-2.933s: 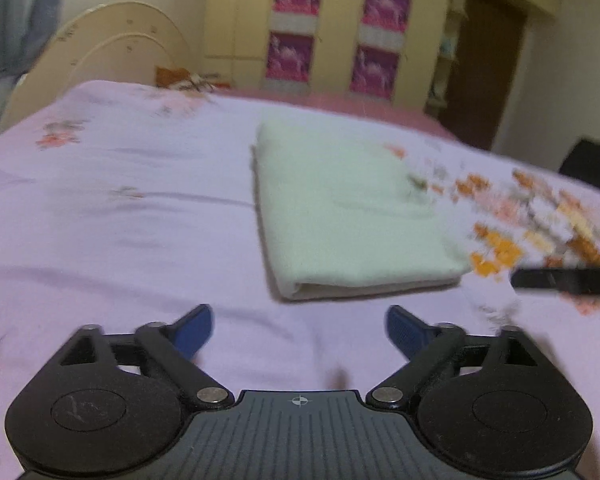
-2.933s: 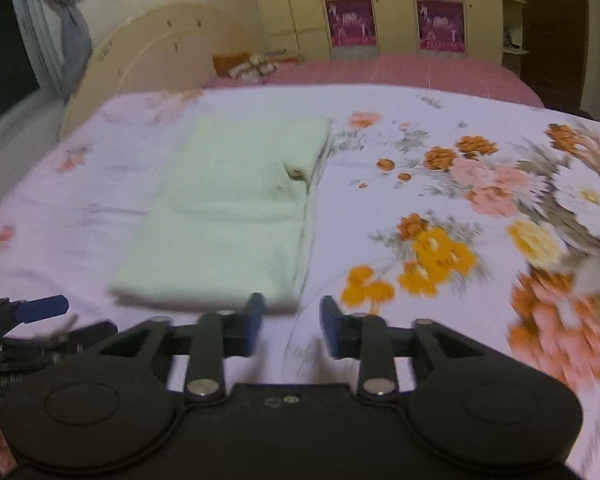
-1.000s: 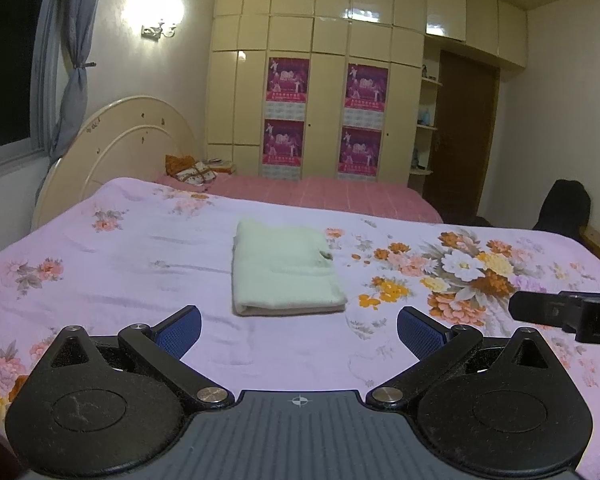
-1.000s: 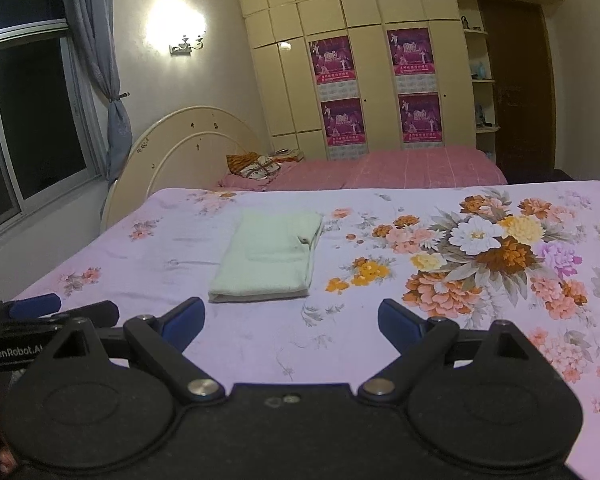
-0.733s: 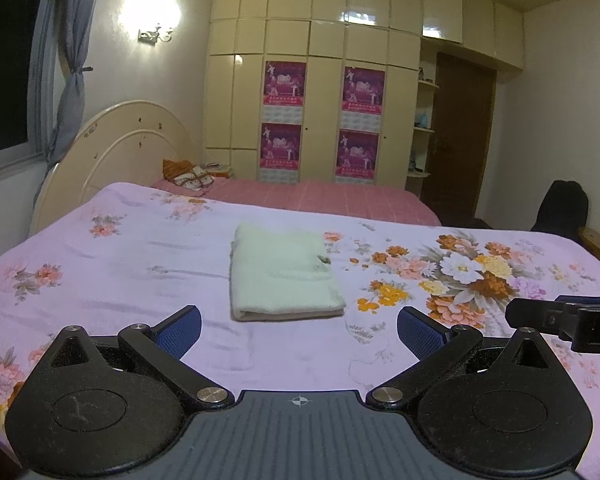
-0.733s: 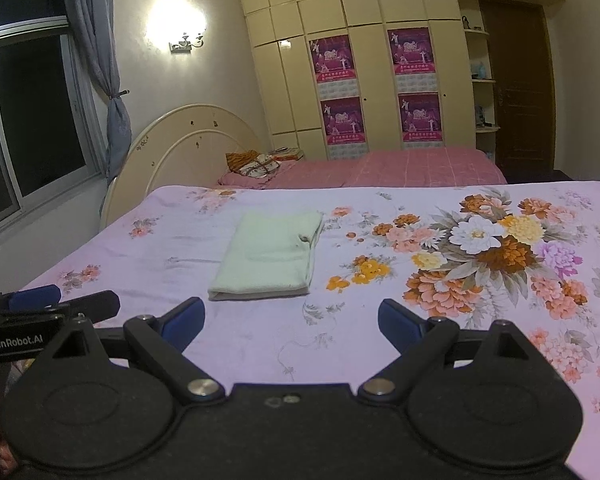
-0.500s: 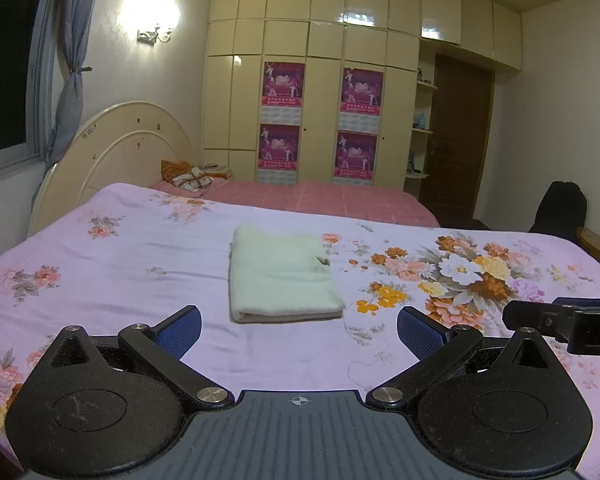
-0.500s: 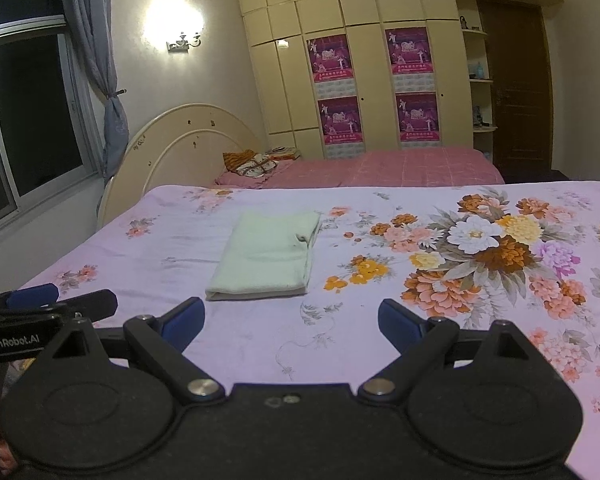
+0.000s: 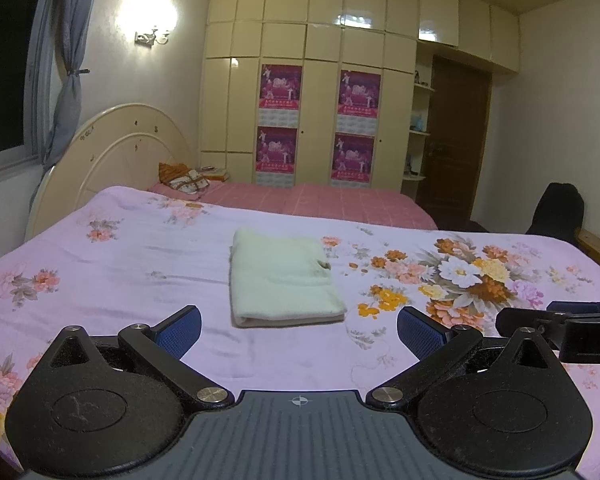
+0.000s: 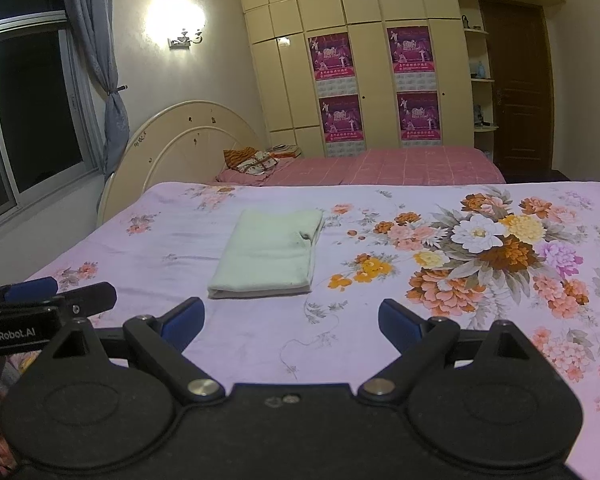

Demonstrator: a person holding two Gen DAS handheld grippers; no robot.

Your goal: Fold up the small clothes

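Observation:
A pale green cloth (image 9: 281,278) lies folded into a neat rectangle on the lilac flowered bedsheet (image 9: 140,264). It also shows in the right wrist view (image 10: 270,254). My left gripper (image 9: 299,330) is open and empty, held back from the cloth near the bed's front edge. My right gripper (image 10: 291,318) is open and empty, also well short of the cloth. The right gripper's side shows at the right edge of the left wrist view (image 9: 560,326). The left gripper shows at the left edge of the right wrist view (image 10: 48,300).
A cream headboard (image 9: 112,160) stands at the far left. A second bed with a pink cover (image 9: 320,202) and a pillow (image 9: 184,180) lies behind. Wardrobes (image 9: 312,100) and a brown door (image 9: 456,140) line the back wall. A dark chair (image 9: 558,214) stands at the right.
Both grippers have pulled back and up from the folded cloth. The right gripper has opened wide. In the last second they have barely moved.

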